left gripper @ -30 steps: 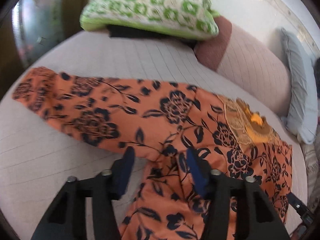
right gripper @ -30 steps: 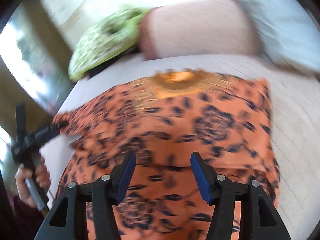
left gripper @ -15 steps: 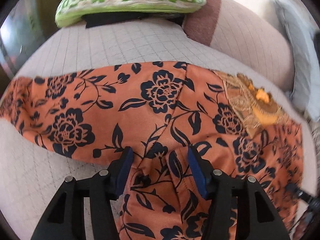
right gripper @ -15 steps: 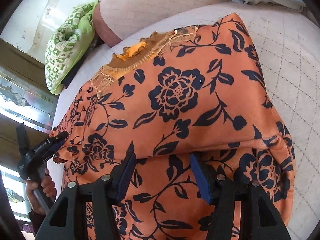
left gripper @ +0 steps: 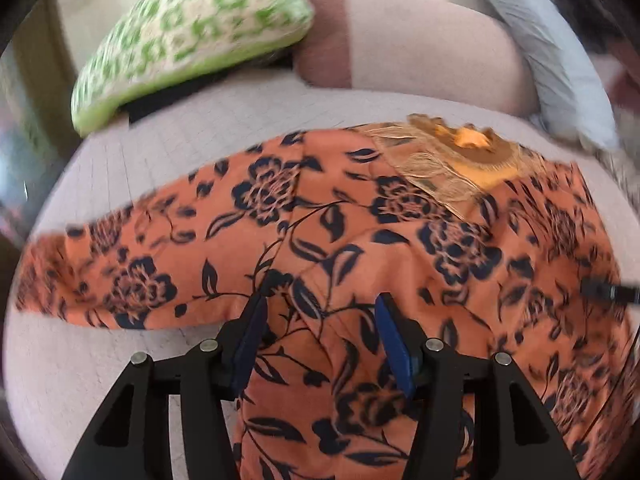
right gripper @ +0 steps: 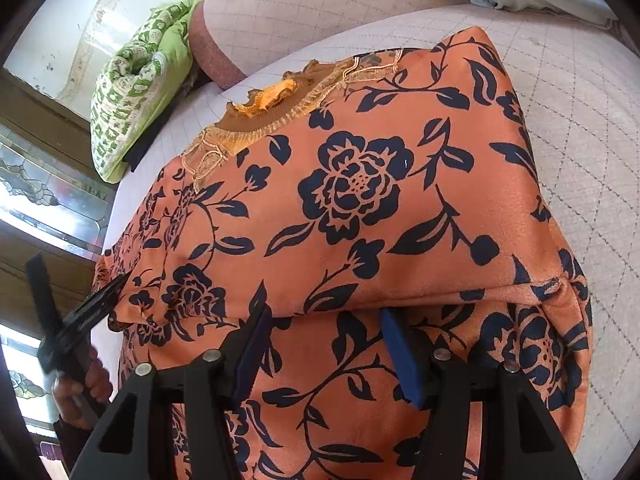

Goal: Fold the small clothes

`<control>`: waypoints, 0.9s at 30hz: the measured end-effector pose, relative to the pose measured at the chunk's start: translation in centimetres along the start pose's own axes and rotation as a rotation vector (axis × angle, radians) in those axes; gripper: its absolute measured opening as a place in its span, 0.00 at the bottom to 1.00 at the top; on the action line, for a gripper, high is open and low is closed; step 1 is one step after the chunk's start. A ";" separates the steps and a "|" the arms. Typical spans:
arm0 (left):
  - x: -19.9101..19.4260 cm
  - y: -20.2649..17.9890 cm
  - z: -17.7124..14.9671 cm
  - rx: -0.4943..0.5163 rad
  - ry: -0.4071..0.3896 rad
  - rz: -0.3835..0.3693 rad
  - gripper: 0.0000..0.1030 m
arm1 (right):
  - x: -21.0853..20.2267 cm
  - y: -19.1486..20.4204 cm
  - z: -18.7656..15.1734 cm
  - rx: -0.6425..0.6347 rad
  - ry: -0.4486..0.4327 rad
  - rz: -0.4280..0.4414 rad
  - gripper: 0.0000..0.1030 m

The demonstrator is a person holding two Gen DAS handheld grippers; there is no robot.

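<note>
An orange garment with dark blue flowers (left gripper: 360,240) lies spread on a pale quilted bed (left gripper: 200,136). Its gold lace collar (left gripper: 448,160) points to the pillows. One sleeve (left gripper: 120,276) stretches out left in the left wrist view. My left gripper (left gripper: 320,312) is open, its jaws just above the cloth near the sleeve seam. In the right wrist view the same garment (right gripper: 360,200) has the other sleeve folded over its body. My right gripper (right gripper: 324,324) is open at that fold's edge. The left gripper (right gripper: 80,316) shows at the far left there.
A green and white patterned cushion (left gripper: 192,40) and a pink bolster (left gripper: 420,48) lie at the head of the bed, with a grey pillow (left gripper: 552,60) to the right. A stained-glass window (right gripper: 44,188) is beside the bed. The right gripper's tip (left gripper: 608,292) shows at the right edge.
The left gripper has swung right and the view now faces the collar more; its frame is blurred by motion. The right gripper has edged closer to the folded sleeve's edge. Both stay open.
</note>
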State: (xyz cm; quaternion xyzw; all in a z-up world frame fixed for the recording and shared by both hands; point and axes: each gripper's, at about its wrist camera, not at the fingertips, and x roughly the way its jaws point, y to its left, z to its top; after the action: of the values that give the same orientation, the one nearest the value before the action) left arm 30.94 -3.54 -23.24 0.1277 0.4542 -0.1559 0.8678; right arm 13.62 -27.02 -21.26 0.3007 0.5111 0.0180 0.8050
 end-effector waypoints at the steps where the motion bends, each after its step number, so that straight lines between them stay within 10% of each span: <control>1: 0.1 -0.5 0.0 0.017 -0.001 0.018 0.56 | 0.0 0.0 0.0 0.002 0.000 0.001 0.59; 20: 6.1 5.4 3.1 -0.440 0.284 -0.238 0.55 | -0.3 -0.8 0.1 0.056 0.025 0.035 0.59; 27: 7.7 4.8 4.6 -0.434 0.348 -0.157 0.21 | -0.4 -0.9 0.2 0.070 0.034 0.041 0.59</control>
State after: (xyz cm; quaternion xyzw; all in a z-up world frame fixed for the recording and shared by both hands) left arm 40.44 -2.01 -26.70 -0.0716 0.6275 -0.0973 0.7692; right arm 13.34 -27.94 -21.33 0.3386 0.5189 0.0218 0.7846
